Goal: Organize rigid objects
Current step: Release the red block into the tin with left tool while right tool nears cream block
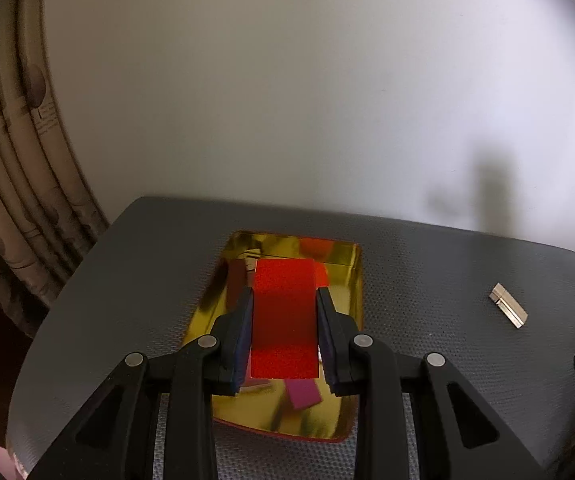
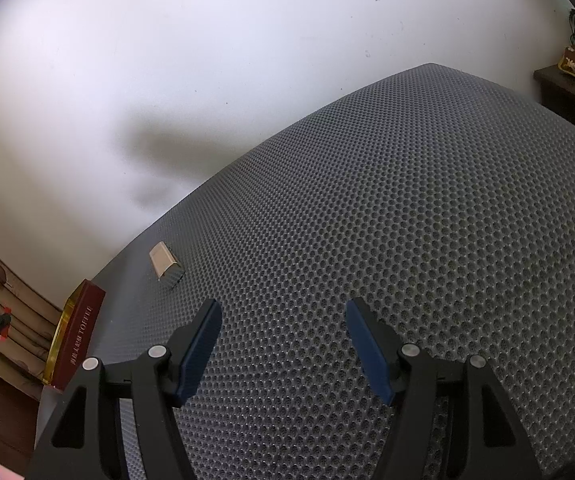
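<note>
Your left gripper point(image 1: 285, 312) is pinched on a flat red block point(image 1: 283, 320) by its 2 long sides, right above the gold box point(image 1: 351, 272). The block looks hard, light and a bit rough, so it should not slip. A purple block point(image 1: 305, 394) lies in the box under it. Your right gripper point(image 2: 283, 346) is half open with nothing in it. A small silver block point(image 2: 166, 266) sits on the gray mat point(image 2: 407, 220), well away from the box; grab its 2 long sides.
</note>
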Action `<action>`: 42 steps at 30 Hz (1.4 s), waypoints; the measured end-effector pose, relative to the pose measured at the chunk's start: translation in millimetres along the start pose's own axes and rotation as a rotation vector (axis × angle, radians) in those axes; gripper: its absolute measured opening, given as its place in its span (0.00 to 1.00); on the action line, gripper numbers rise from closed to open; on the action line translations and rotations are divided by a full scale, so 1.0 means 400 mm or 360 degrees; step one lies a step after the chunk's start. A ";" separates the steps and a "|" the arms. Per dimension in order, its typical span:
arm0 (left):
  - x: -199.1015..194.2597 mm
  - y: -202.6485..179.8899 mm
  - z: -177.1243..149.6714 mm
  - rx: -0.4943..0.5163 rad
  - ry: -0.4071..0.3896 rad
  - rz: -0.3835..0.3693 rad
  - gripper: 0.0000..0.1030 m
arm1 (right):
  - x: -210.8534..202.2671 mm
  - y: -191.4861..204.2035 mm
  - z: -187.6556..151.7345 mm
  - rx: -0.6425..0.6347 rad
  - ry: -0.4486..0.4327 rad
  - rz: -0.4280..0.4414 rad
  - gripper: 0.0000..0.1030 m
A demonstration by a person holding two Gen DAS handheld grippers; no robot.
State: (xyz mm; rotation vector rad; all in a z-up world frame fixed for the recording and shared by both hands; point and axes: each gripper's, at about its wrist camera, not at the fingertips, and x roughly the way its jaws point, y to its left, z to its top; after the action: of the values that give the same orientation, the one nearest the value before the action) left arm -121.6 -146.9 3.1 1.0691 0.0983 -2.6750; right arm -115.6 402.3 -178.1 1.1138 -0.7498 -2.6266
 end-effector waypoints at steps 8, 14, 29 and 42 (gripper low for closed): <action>-0.024 -0.015 0.011 0.0018 -0.0023 -0.0031 0.25 | -0.001 0.002 -0.003 0.0003 -0.0001 0.0003 0.65; 0.007 -0.017 0.007 -0.0012 0.0020 -0.0018 0.25 | -0.003 0.001 -0.003 0.0010 -0.0004 0.0006 0.65; 0.351 0.016 0.073 -0.0094 0.0410 0.0021 0.25 | -0.010 -0.003 -0.005 0.0033 -0.0011 0.0030 0.65; 0.517 -0.013 0.087 -0.0083 0.0520 0.0132 0.26 | -0.013 -0.006 -0.002 0.0044 -0.0015 0.0043 0.65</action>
State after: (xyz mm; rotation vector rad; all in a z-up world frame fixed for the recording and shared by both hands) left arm -290.0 -191.5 -113.4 1.4494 0.1794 -2.3899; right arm -111.2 405.9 -176.7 1.0912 -0.7995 -2.6089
